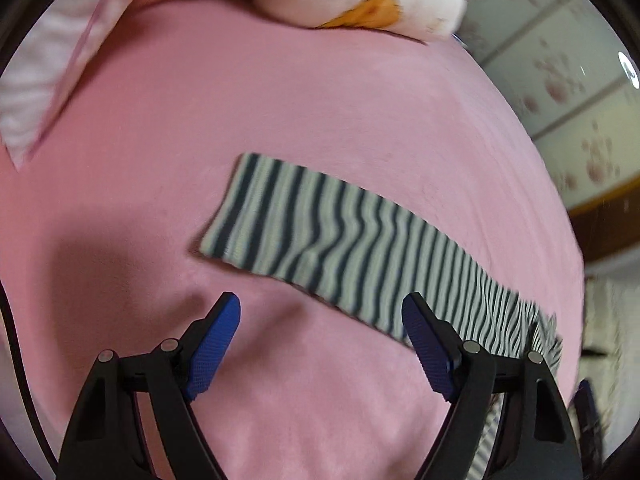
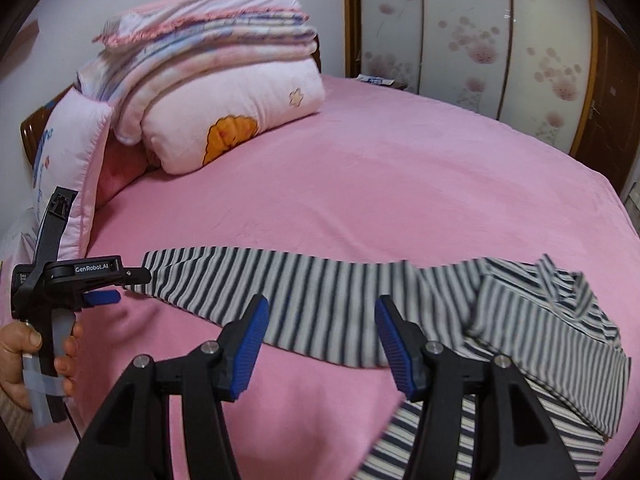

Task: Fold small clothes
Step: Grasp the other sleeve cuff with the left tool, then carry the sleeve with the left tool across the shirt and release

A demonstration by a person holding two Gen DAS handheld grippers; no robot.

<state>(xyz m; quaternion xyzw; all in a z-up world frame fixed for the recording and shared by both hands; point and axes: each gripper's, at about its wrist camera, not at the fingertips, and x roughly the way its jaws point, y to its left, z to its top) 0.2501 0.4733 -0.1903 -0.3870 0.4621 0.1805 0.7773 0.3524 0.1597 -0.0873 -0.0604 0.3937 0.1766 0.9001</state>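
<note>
Two claws are at work over a pink bedsheet (image 2: 380, 168), and neither one grips anything that we can see. Our right gripper (image 2: 322, 348) hangs above the striped garment (image 2: 320, 300) with its blue pads spread wide apart, nothing between them. Our left gripper (image 1: 320, 344) also stands wide open in its own view; the other camera shows it from the side, just beside the sleeve cuff (image 2: 156, 272), though we cannot tell from there whether it touches the cloth.

We find the garment lying on the sheet, one long sleeve stretched out flat toward the left, the bunched body and collar (image 2: 560, 280) rumpled at the right, part of it spilling toward the bed's near edge. Folded quilts (image 2: 224, 92) sit well apart at the head of the bed.

We judge the knit to be light, soft and limp: it will sag from any single hold and drag on the fleecy sheet rather than slide. We would pinch the cuff edge with the left claw and the shoulder seam with the right, lifting only slightly so the sleeve folds across the body without dragging the rumpled part further off.
</note>
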